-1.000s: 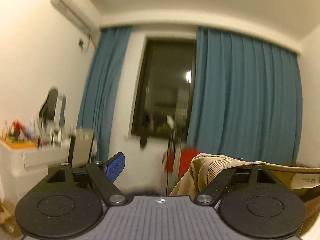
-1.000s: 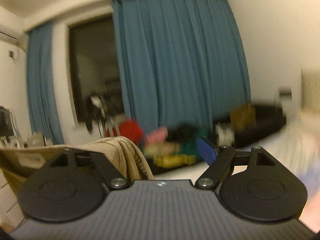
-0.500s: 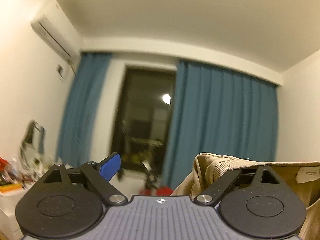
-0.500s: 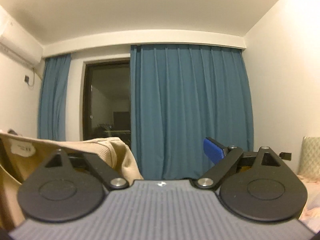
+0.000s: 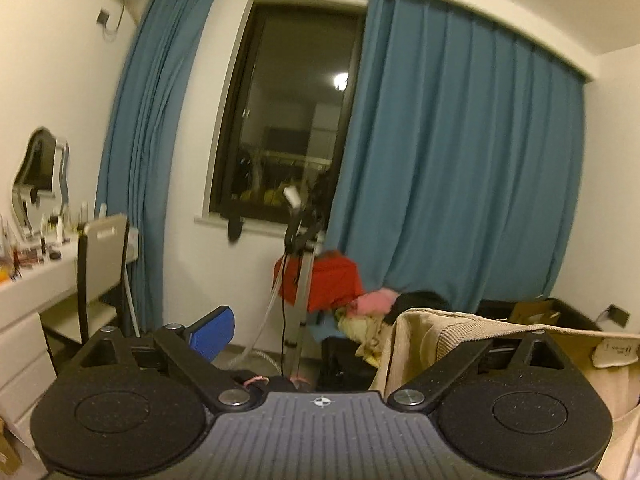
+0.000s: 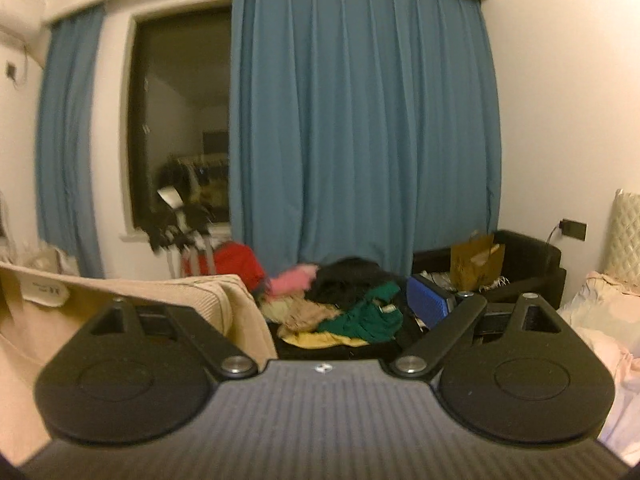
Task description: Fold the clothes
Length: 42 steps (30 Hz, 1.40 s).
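Note:
A beige knit garment with a white neck label hangs stretched between my two grippers. In the left wrist view it drapes over the right finger and hides it, while the blue left finger stands bare. The left gripper is opening, and only room shows in the gap beside the cloth. In the right wrist view the same garment covers the left finger, and the blue right finger is free. The right gripper stands wide, its pads not pressing on the cloth. Both point roughly level at the curtains.
A pile of coloured clothes lies on the floor under the blue curtains. A tripod and a red item stand by the window. A dressing table and chair are left; a black sofa and bed right.
Both views swung up toward the ceiling half a second ago and have dropped back to the window wall. The beige garment stays hooked on one finger of each gripper. The bare fingers stand slightly wider.

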Each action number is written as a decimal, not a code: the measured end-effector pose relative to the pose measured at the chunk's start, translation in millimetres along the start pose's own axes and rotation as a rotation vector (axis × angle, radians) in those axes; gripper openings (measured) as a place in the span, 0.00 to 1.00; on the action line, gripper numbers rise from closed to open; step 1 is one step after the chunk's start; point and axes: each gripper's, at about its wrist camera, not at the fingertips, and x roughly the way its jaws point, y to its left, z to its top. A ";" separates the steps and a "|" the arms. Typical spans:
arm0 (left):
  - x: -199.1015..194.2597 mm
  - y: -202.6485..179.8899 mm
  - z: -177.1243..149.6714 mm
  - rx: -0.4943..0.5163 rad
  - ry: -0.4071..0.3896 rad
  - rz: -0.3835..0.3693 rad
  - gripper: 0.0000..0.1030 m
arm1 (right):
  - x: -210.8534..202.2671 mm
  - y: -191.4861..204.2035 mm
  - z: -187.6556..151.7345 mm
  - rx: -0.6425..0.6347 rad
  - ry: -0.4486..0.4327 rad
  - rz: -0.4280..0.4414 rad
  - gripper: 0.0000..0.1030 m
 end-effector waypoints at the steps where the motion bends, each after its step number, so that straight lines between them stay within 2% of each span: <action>1: 27.9 -0.7 -13.3 0.012 0.006 0.012 0.95 | 28.6 3.0 -11.8 -0.003 0.013 -0.013 0.88; 4: 114.6 -4.3 -54.4 0.060 0.021 0.052 0.95 | 103.9 10.3 -48.9 0.008 0.055 -0.051 0.88; 7: 208.8 -7.5 -108.7 0.102 0.081 0.075 0.95 | 188.5 11.3 -107.0 -0.006 0.140 -0.079 0.88; 11: 316.3 -8.1 -200.5 0.173 0.258 0.094 0.94 | 280.8 10.4 -197.5 -0.063 0.310 -0.096 0.88; 14: 377.9 -8.0 -255.6 0.289 0.402 0.109 0.91 | 329.4 11.0 -256.2 -0.136 0.483 -0.065 0.88; 18: 420.3 -25.4 -298.3 0.547 0.590 0.116 0.90 | 370.5 27.7 -308.5 -0.334 0.702 -0.020 0.88; 20: 427.9 -35.1 -324.4 0.658 0.692 0.103 0.90 | 377.0 42.4 -319.7 -0.479 0.762 0.004 0.88; 22: 428.0 -43.5 -338.5 0.754 0.742 0.084 0.91 | 371.5 54.0 -318.3 -0.558 0.773 0.023 0.88; 23: 428.2 -45.4 -340.4 0.752 0.763 0.059 0.95 | 369.1 60.1 -315.9 -0.580 0.779 0.036 0.88; 25: 429.0 -47.3 -341.1 0.707 0.806 -0.007 0.98 | 360.9 58.5 -300.8 -0.458 0.773 0.076 0.88; 27: 417.7 -44.3 -330.0 0.596 0.774 -0.110 0.98 | 347.9 43.5 -284.5 -0.218 0.752 0.158 0.88; 28: 408.8 -41.1 -322.6 0.533 0.725 -0.157 1.00 | 339.6 33.9 -278.2 -0.106 0.714 0.186 0.88; 30: 389.0 -31.9 -309.6 0.394 0.595 -0.186 1.00 | 320.0 16.9 -275.3 0.072 0.635 0.179 0.88; 32: 372.4 -23.7 -302.2 0.275 0.515 -0.184 1.00 | 304.6 7.3 -276.5 0.171 0.590 0.169 0.88; 34: 355.5 -19.8 -299.7 0.239 0.446 -0.182 1.00 | 280.4 4.5 -277.7 0.186 0.522 0.162 0.88; 38: 304.8 -12.4 -298.4 0.207 0.335 -0.160 1.00 | 226.1 -1.6 -280.2 0.109 0.371 0.119 0.88; 42: 228.8 -4.4 -300.4 0.184 0.263 -0.143 1.00 | 156.8 -8.8 -289.4 0.086 0.313 0.148 0.88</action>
